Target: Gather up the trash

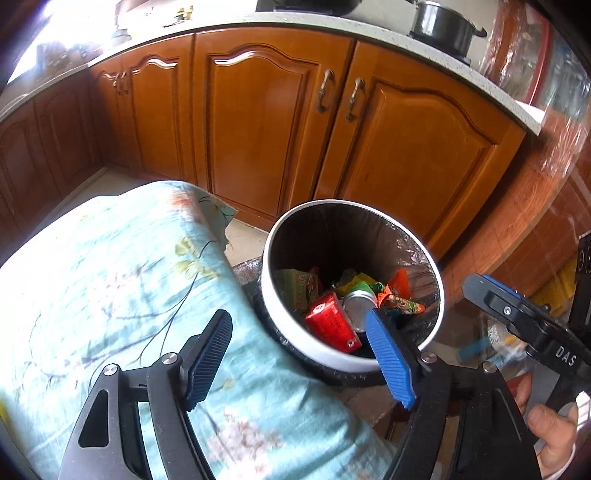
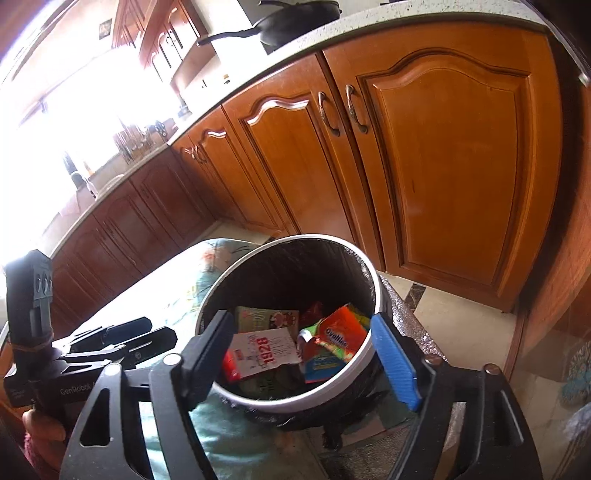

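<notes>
A white-rimmed trash bin point(image 1: 291, 343) with a black liner stands beside the table; it also shows in the right wrist view point(image 2: 354, 365). Inside lie a red carton point(image 1: 330, 325), a metal can point(image 1: 358, 306), wrappers, a white "1928" paper point(image 2: 266, 350) and an orange Ovaltine packet point(image 2: 338, 339). My left gripper point(image 1: 299, 350) is open and empty, over the table edge and the bin's near rim. My right gripper point(image 2: 306, 350) is open and empty, right above the bin mouth. The right gripper shows at the right of the left wrist view point(image 1: 517, 314).
A table with a light blue floral cloth point(image 1: 110, 295) lies left of the bin. Wooden kitchen cabinets point(image 1: 277, 129) stand behind. A black pot point(image 1: 443, 26) and a frying pan point(image 2: 295, 18) sit on the counter. Tiled floor point(image 2: 461, 332) lies right of the bin.
</notes>
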Available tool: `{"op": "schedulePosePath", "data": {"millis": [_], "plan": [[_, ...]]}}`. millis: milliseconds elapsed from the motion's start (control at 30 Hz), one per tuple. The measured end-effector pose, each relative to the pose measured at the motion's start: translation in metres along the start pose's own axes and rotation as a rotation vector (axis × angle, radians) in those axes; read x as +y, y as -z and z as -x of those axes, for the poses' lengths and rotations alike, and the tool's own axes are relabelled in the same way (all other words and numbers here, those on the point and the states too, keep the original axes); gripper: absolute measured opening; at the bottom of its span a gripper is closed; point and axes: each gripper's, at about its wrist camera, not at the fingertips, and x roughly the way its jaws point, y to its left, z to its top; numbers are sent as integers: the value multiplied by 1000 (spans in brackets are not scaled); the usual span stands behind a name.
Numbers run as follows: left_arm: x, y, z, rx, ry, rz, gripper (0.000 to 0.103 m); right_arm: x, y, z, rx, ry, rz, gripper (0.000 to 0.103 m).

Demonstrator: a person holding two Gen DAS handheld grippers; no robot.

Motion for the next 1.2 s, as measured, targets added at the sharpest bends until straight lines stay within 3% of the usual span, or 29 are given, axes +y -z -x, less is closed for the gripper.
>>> {"op": "schedulePosePath", "data": {"millis": [333,700,800,1000,1200], "plan": [[17,53,52,-56,-12,58,78,23,41,31,-44,-40,-72,95],[22,100,102,-153,-10,66,79,60,75,72,-135,17,-47,101],[22,106,127,-211,-22,47,80,77,73,89,-174,40,3,101],[21,122,189,-376,-78,16,102,113,67,133,-332,76,105,103],[14,153,211,-494,-191,-19,102,124,77,139,-440,121,171,103]]}}
